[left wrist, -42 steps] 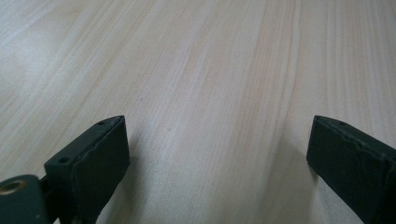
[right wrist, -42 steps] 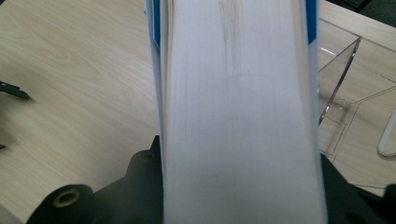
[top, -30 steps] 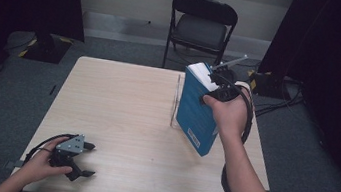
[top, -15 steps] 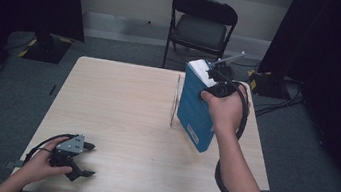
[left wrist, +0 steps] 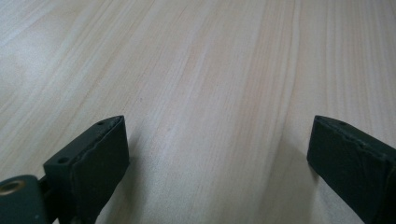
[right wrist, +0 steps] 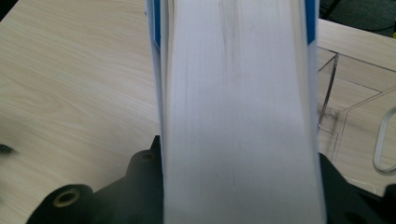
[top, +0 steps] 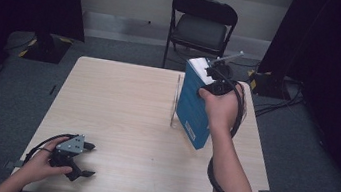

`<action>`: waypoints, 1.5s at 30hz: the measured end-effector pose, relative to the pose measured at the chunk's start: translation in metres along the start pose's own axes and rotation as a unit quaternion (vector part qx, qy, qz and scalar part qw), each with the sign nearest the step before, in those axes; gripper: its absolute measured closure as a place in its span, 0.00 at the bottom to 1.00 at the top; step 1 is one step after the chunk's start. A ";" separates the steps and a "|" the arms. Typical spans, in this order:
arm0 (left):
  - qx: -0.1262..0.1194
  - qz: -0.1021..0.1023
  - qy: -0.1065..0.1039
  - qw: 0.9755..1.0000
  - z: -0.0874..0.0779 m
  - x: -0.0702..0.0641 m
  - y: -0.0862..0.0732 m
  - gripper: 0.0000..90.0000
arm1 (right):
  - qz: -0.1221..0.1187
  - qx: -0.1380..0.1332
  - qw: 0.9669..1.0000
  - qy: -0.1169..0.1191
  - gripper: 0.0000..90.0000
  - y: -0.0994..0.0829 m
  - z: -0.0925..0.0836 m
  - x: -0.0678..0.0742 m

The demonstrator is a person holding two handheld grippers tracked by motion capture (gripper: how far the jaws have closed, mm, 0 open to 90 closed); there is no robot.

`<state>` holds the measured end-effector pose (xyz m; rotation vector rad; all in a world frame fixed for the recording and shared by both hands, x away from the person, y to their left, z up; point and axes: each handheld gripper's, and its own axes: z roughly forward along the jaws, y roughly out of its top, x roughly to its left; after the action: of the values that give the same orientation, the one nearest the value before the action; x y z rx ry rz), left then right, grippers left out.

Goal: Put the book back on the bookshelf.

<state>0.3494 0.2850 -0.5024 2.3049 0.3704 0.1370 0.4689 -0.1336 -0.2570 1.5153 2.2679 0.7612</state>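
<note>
The right gripper [top: 212, 81] pinches a thick blue book [top: 192, 104] across its pages, carrying it upright just beside the clear stand [top: 176, 99]. The left gripper [top: 80, 159], well away from the stand, rests spread and idle.

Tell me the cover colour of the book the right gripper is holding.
Blue cover on the book, white page edges; clearest in the high view.
</note>
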 end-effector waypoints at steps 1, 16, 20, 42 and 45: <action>0.000 0.000 0.000 1.000 0.000 0.000 0.000 0.06 | 0.000 -0.001 1.000 0.000 0.69 0.000 0.001 0.000; 0.000 0.000 -0.001 1.000 0.000 0.000 0.000 0.06 | 0.009 -0.001 1.000 -0.007 0.69 0.008 0.014 0.001; 0.001 0.000 -0.001 1.000 0.000 0.000 0.000 0.05 | 0.013 -0.002 1.000 -0.009 0.69 0.010 0.015 0.001; 0.001 0.000 -0.001 1.000 0.000 0.000 0.000 0.05 | 0.029 -0.009 0.999 -0.014 0.69 0.020 0.029 -0.001; 0.001 0.000 -0.001 1.000 0.000 0.000 0.000 0.05 | 0.034 -0.010 0.999 -0.016 0.69 0.020 0.032 -0.001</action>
<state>0.3493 0.2848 -0.5024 2.3072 0.3687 0.1339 0.5014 -0.1205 -0.2710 1.5914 2.1901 0.7701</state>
